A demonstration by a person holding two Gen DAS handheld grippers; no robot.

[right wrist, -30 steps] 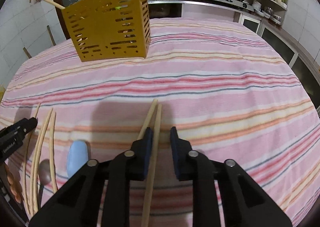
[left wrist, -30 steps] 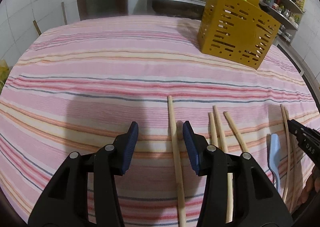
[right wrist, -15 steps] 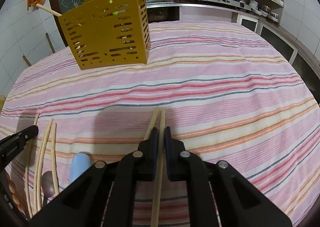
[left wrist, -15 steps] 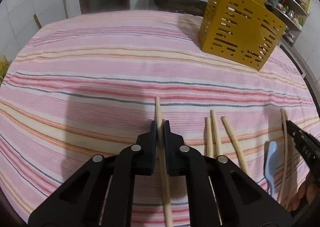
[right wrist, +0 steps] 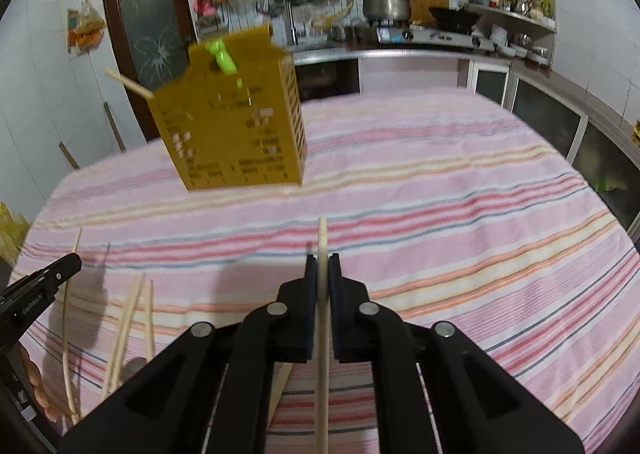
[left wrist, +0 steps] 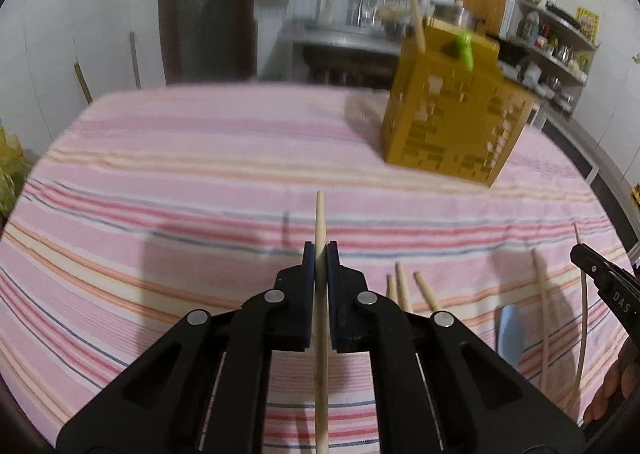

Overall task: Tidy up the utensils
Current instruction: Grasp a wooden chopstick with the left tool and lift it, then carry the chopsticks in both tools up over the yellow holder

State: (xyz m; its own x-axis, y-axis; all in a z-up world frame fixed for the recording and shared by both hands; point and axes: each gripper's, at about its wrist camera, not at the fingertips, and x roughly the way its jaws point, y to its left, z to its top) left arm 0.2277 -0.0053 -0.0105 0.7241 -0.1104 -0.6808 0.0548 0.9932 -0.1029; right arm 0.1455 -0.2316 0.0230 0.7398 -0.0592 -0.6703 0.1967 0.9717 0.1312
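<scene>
My left gripper [left wrist: 319,250] is shut on a wooden chopstick [left wrist: 320,222] and holds it above the striped cloth. My right gripper [right wrist: 322,263] is shut on another wooden chopstick [right wrist: 322,238], also lifted. The yellow slotted utensil holder [left wrist: 452,122] stands far right in the left wrist view and far left in the right wrist view [right wrist: 232,126]; a chopstick and a green utensil [right wrist: 220,56] stick out of it. Several chopsticks [left wrist: 404,286] and a light blue spoon [left wrist: 510,330] lie on the cloth.
The table has a pink striped cloth [right wrist: 460,194]. More chopsticks [right wrist: 132,318] lie at the left in the right wrist view. A kitchen counter with a stove and pot [right wrist: 386,6] is behind the table, shelves at the right.
Both grippers closed on a chopstick each and lifted them off the cloth. Both views have tilted up toward the yellow holder.
</scene>
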